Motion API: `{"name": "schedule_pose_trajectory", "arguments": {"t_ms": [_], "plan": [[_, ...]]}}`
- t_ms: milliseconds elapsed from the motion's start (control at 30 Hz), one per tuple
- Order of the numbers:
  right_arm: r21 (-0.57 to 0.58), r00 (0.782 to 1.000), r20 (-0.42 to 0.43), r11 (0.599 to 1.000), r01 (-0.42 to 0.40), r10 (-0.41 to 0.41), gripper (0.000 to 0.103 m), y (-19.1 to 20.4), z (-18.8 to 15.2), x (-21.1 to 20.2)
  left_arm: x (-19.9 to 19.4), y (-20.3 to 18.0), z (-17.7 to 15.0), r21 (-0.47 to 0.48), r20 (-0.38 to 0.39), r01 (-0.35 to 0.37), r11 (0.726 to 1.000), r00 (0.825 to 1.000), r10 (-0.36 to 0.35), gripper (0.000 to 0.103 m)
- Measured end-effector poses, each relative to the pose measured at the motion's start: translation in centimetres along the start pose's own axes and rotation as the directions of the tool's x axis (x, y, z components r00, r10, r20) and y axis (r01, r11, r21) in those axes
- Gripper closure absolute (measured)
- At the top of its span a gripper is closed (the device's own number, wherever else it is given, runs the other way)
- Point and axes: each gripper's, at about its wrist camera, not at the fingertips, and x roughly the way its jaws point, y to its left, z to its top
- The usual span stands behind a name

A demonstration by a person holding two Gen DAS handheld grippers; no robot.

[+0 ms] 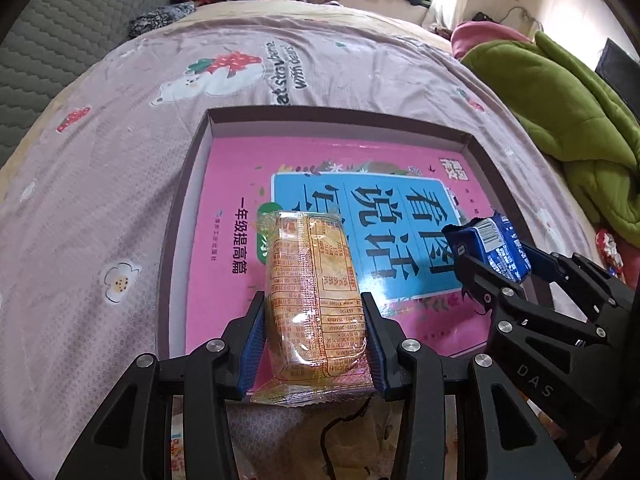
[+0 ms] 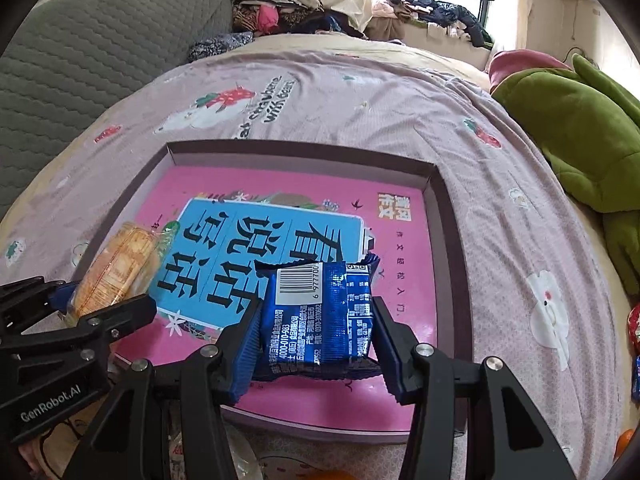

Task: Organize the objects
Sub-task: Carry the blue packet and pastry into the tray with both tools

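Left gripper [image 1: 314, 320] about half open, both blue pads pressed on the sides of an orange biscuit packet [image 1: 314, 284]. Packet's long axis along the fingers, pointing to 12 o'clock in the left wrist view, far end out over the near left part of a shallow box [image 1: 182, 200]; whether it touches the box floor, hard to tell.

Right gripper [image 2: 316, 334] likewise about half open, clamped on a blue snack packet [image 2: 320, 316], barcode end toward 12 o'clock, crimped seam beyond it. Packet squarish, slightly longer along the fingers. Held over the near middle of the box.

Box on a bed covered with a pink sheet [image 1: 360, 64], a pink and blue book [image 1: 400, 216] flat on its floor, title reading toward 3 o'clock. Low dark walls all round; far half of the box, toward 12 o'clock, open. Green blanket [image 1: 560, 112] at 2 o'clock, apart from the box. Grey quilted headboard [image 1: 60, 40] at 10 o'clock.
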Motion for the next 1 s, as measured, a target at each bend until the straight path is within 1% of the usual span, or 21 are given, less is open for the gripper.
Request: {"name": "schedule_pose_trajectory", "arguments": {"t_ms": [200,367,433,533,600,733,833,867,933,1000], "plan": [[0.025,1.000,-0.021,0.999,-0.020,0.020,0.051,-0.1,0.0,0.6,0.6,-0.2,0.0,0.012,-0.022,0.007,1.000,1.000,-0.007,0.058],[0.030,0.999,-0.036,0.999,-0.018,0.019,0.051,-0.3,0.2,1.1,1.1,0.0,0.0,0.010,-0.046,0.008,1.000,0.999,-0.008,0.058],[0.035,0.999,-0.044,0.999,-0.019,0.020,0.051,-0.3,0.2,1.3,1.2,0.1,0.0,0.011,-0.051,-0.003,1.000,0.999,0.003,0.058],[0.041,0.999,-0.053,0.999,-0.010,0.012,0.051,-0.5,0.2,1.6,1.5,0.4,0.0,-0.003,-0.066,0.014,1.000,0.998,-0.014,0.057],[0.051,0.998,-0.062,0.999,-0.012,0.015,0.051,-0.7,0.2,1.8,1.7,0.5,0.0,-0.001,-0.075,0.010,1.000,0.997,-0.011,0.056],[0.069,0.996,-0.086,0.997,-0.032,0.038,0.051,-1.1,0.1,2.4,1.8,0.8,0.1,-0.018,-0.078,0.016,1.000,0.997,-0.018,0.056],[0.082,0.996,-0.081,0.996,-0.041,0.048,0.051,-1.3,0.0,2.4,2.0,0.9,0.3,-0.018,-0.083,0.008,1.000,0.997,-0.009,0.056],[0.083,0.996,-0.076,0.996,-0.043,0.049,0.051,-1.3,0.1,2.4,2.0,1.0,0.4,-0.018,-0.081,0.006,1.000,0.997,-0.007,0.055],[0.071,0.996,-0.071,0.997,-0.040,0.045,0.049,-1.2,0.2,2.1,2.0,1.1,0.5,-0.024,-0.081,0.009,1.000,0.997,-0.011,0.050],[0.063,0.998,-0.059,0.998,-0.026,0.030,0.048,-1.1,0.3,1.8,1.8,1.3,0.7,-0.034,-0.073,0.026,0.999,0.997,-0.028,0.041]]}}
